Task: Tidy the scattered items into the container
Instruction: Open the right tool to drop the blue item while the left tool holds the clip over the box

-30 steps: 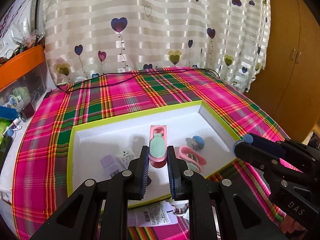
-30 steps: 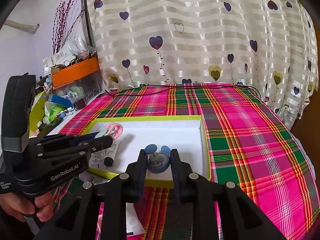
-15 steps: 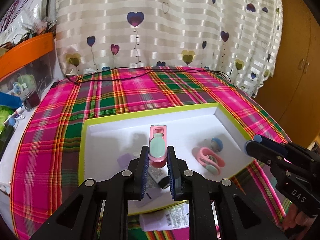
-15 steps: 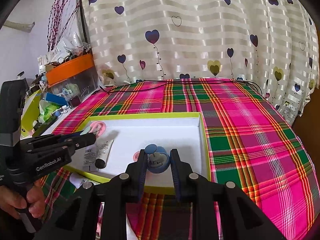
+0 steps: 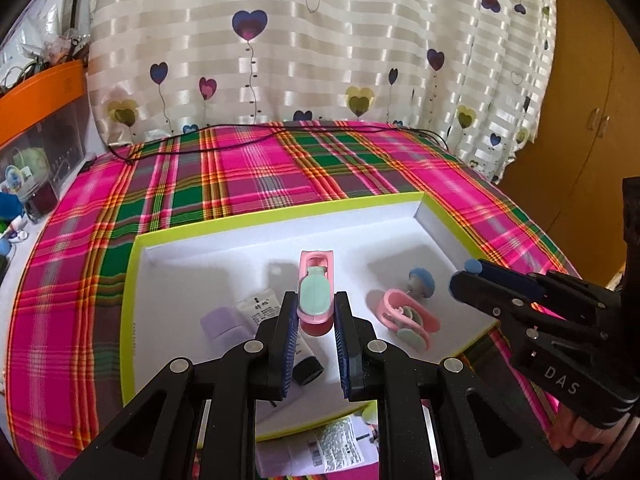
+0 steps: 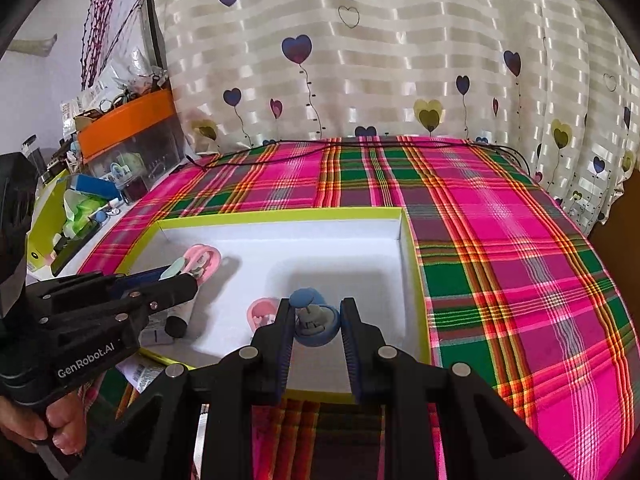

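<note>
Left gripper (image 5: pixel 316 320) above the white tray (image 5: pixel 256 256), fingers clamped on a pink-and-mint clip (image 5: pixel 316 296) held over the tray's middle. Right gripper (image 6: pixel 314 328) over the tray's right part near its front rim, fingers closed on a blue round item (image 6: pixel 314 324). In the tray: another pink clip (image 5: pixel 406 318), a lilac item (image 5: pixel 224 322), a white tube (image 5: pixel 280 332). Tray on the plaid-covered counter (image 5: pixel 260 176). Paper packet (image 5: pixel 320 448) outside, against the tray's front edge.
</note>
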`<state>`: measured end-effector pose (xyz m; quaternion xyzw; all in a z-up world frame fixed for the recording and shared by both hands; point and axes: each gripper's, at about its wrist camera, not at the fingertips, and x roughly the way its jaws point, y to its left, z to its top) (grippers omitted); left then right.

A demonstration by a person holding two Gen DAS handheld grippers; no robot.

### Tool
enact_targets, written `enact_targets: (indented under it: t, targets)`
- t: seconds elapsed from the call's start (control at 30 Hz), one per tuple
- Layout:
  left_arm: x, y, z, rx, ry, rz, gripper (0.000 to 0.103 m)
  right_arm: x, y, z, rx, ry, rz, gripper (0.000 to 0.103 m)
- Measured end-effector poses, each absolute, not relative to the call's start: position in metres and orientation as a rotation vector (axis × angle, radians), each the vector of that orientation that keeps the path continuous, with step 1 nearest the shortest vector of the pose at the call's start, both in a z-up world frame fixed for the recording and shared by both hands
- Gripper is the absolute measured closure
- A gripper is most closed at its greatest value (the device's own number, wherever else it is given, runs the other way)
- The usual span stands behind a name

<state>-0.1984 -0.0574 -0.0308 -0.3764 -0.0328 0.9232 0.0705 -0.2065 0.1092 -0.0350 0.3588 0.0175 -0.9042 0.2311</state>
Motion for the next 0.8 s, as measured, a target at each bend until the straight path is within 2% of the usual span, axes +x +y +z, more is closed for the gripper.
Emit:
enact_targets:
  t: [0.8]
  targets:
    - [-0.209, -0.043, -0.050, -1.236, -0.013, 2.745, 0.085, -0.215, 0.107, -0.047, 1.060, 0.049, -2.478, 0.079]
